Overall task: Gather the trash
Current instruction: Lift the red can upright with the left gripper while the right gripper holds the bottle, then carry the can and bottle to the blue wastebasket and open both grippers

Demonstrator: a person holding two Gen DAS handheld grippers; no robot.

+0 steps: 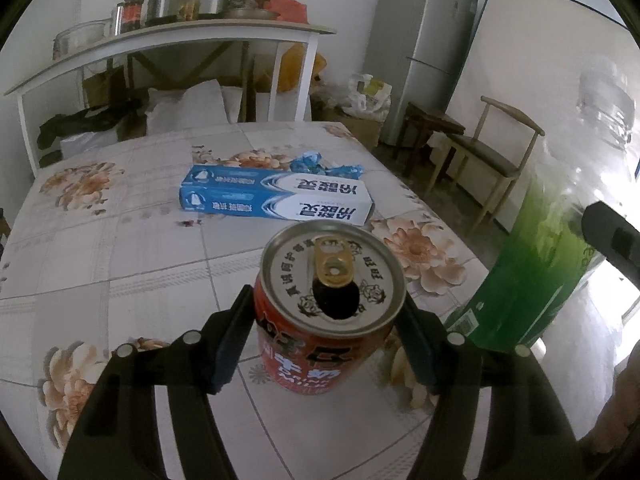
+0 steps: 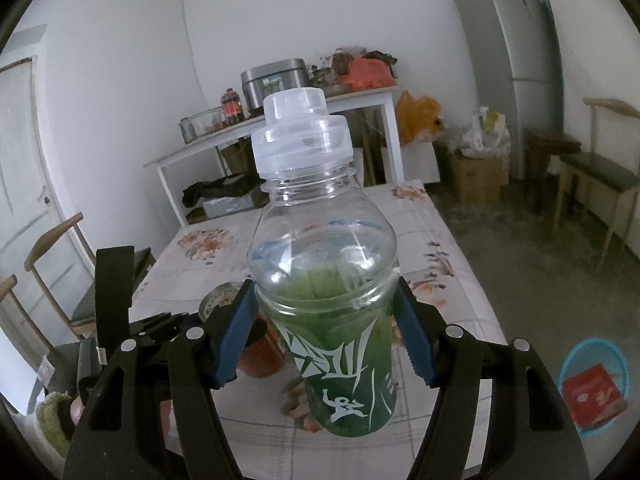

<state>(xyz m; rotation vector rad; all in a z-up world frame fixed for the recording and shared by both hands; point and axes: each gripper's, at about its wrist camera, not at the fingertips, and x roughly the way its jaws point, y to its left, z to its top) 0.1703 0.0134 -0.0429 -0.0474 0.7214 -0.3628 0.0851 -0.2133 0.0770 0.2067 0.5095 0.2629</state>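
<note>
My left gripper (image 1: 322,334) is shut on an opened red drink can (image 1: 320,320) with a gold pull tab, held above the flowered tablecloth (image 1: 120,240). My right gripper (image 2: 326,334) is shut on a clear plastic bottle (image 2: 328,280) with a green label and a clear cap, held upright above the table; the bottle also shows in the left wrist view (image 1: 540,264). The can shows in the right wrist view (image 2: 260,348), low at the left behind the pad. A blue and white toothpaste box (image 1: 276,196) and a crumpled blue wrapper (image 1: 320,164) lie farther back on the table.
A blue bin (image 2: 592,384) with a red packet inside stands on the floor at the right. A white side table (image 1: 168,44) with a cooker and jars stands behind. Wooden chairs (image 1: 488,156) and a grey fridge (image 1: 424,48) stand at the right.
</note>
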